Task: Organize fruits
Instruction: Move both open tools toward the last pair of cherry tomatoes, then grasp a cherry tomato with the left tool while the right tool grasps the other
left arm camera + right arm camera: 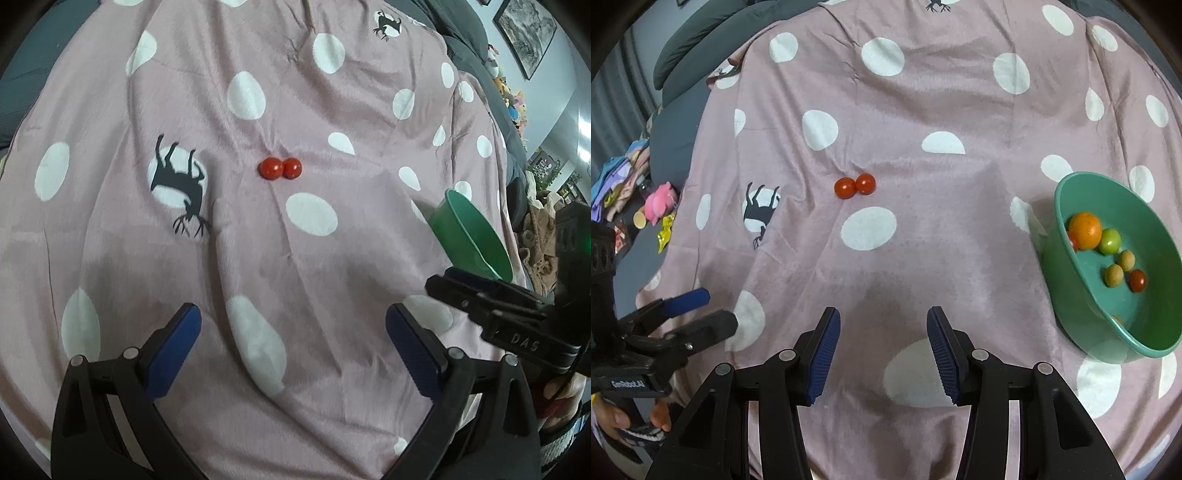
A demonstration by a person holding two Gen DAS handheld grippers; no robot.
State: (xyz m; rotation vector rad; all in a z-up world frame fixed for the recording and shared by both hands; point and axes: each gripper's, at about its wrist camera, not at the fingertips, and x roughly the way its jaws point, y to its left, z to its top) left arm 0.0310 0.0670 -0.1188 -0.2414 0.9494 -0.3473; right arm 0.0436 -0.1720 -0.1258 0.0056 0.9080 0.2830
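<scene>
I see the pink blanket first, dotted with white spots and black deer prints, spread over everything in front of me. On my right sits the green bowl, resting on the blanket and holding an orange, a green fruit, two tan ones and a small red one. My left gripper hangs above the blanket with its blue pads spread wide and nothing between them. My right gripper is parted less far, also with nothing in it. Out ahead of both, well apart from the bowl, two small glossy red tomatoes lie touching side by side in a crease. Beyond the blanket's left edge I make out grey bedding and a pink plush toy among scattered bits.
</scene>
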